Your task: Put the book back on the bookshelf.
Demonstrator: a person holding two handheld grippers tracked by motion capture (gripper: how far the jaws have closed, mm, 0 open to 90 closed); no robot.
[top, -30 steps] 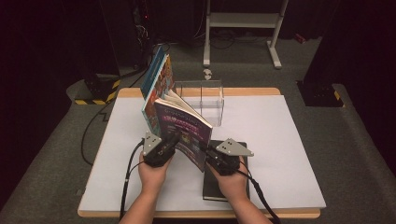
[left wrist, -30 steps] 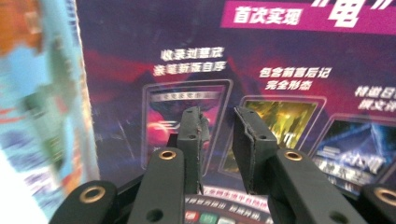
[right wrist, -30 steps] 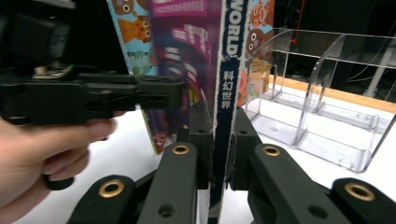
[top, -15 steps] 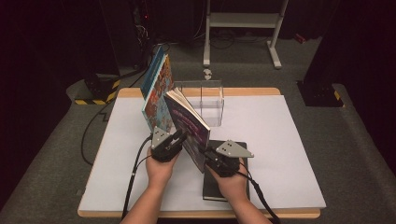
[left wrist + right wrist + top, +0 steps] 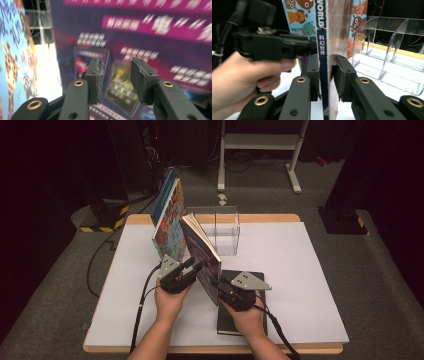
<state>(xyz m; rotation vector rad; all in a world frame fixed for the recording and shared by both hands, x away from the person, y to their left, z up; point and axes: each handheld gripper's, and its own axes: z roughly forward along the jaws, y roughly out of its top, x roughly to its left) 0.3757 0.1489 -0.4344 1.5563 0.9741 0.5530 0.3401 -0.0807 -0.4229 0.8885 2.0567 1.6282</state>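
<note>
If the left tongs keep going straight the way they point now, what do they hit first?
Most likely the purple magazine's cover: the open left tongs face it squarely with nothing between, though the remaining gap is hard to judge.

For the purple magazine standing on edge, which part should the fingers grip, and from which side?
Judging by its pose, the purple magazine is best taken at its spine, from the person's side. It stands upright, tilted toward the colourful book, with the thin spine edge facing the right gripper, whose fingers already straddle it.
</note>
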